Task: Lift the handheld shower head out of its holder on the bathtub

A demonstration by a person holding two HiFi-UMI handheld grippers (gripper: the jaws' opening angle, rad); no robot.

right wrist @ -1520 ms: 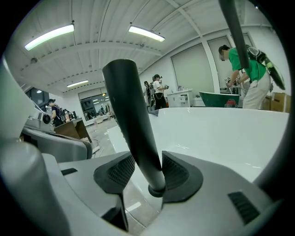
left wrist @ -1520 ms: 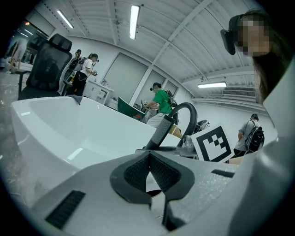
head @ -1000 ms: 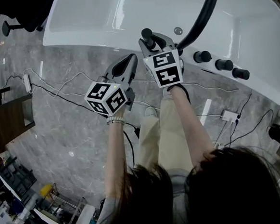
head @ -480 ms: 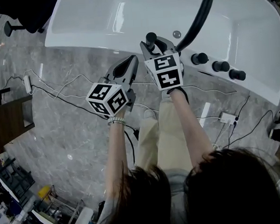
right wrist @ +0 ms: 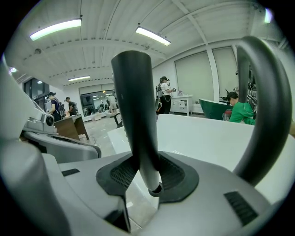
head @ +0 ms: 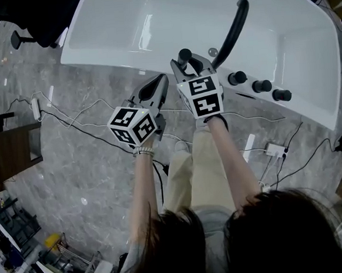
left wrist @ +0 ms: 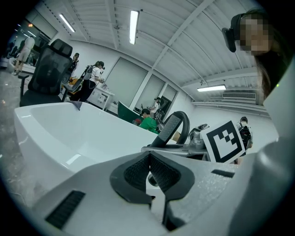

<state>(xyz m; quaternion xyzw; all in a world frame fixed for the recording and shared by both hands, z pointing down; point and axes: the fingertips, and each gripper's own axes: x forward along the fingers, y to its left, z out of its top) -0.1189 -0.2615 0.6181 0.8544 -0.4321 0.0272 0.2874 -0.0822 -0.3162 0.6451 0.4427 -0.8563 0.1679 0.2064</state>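
Shower head [right wrist: 133, 106] is clamped between the ribbed pads of the right gripper [right wrist: 146, 173], both pads pressing on its lower shaft. Its long axis runs nearly upright in the right gripper view, with the top leaning a little to the left. The broad dark end points up. The narrow grey end, finished with a small ring, points down and shows just below the pads.

From the head view the shower head [head: 183, 56] is seen almost end-on, so little more than its rounded black top shows. It sits over the near rim of the white bathtub [head: 121, 25], held in the right gripper [head: 192, 63].

Just to its right the curved black spout [head: 233, 28] arches over the basin. A round chrome fitting [head: 212, 52] lies on the rim near the spout's foot; I cannot tell whether that is the holder. Three black knobs [head: 260, 86] line the rim further right.

The left gripper [head: 162, 79] hangs over the grey marble floor [head: 73, 164], beside the right gripper and apart from it. In its own view the left gripper [left wrist: 148, 173] has its pads pressed together with nothing between them, pointing towards the tub and the spout [left wrist: 177, 129].
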